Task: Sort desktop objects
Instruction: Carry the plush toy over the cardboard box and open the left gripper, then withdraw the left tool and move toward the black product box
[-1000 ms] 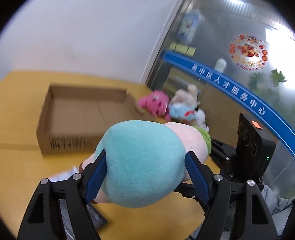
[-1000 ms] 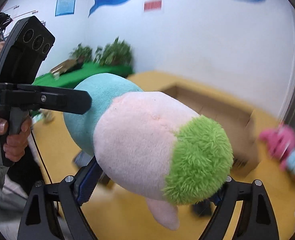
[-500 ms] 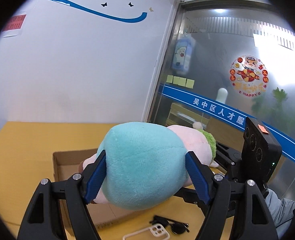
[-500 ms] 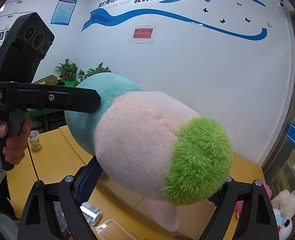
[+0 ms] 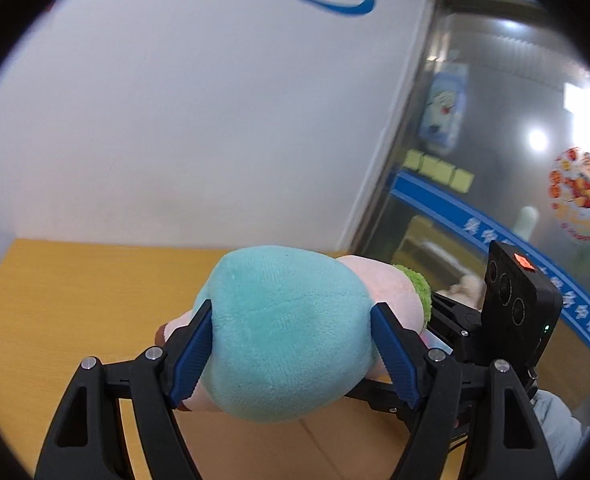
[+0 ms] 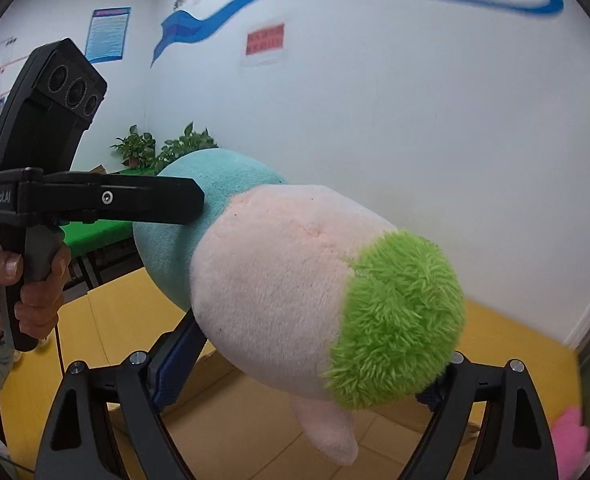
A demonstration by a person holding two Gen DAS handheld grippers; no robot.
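Observation:
A large plush toy with a teal end, pale pink body and fuzzy green patch is held in the air by both grippers. My left gripper is shut on its teal end. My right gripper is shut on its pink and green end. The left gripper shows in the right wrist view, clamped on the teal end. The right gripper shows in the left wrist view behind the toy. Brown cardboard of the box lies under the toy.
The yellow wooden table runs to a white wall. A glass door stands on the right. A pink plush lies at the far right. Potted plants and a green table sit far left.
Both grippers have carried the plush toy onward over the cardboard box and now tilt slightly down. The box front wall and the small items on the table have left the views.

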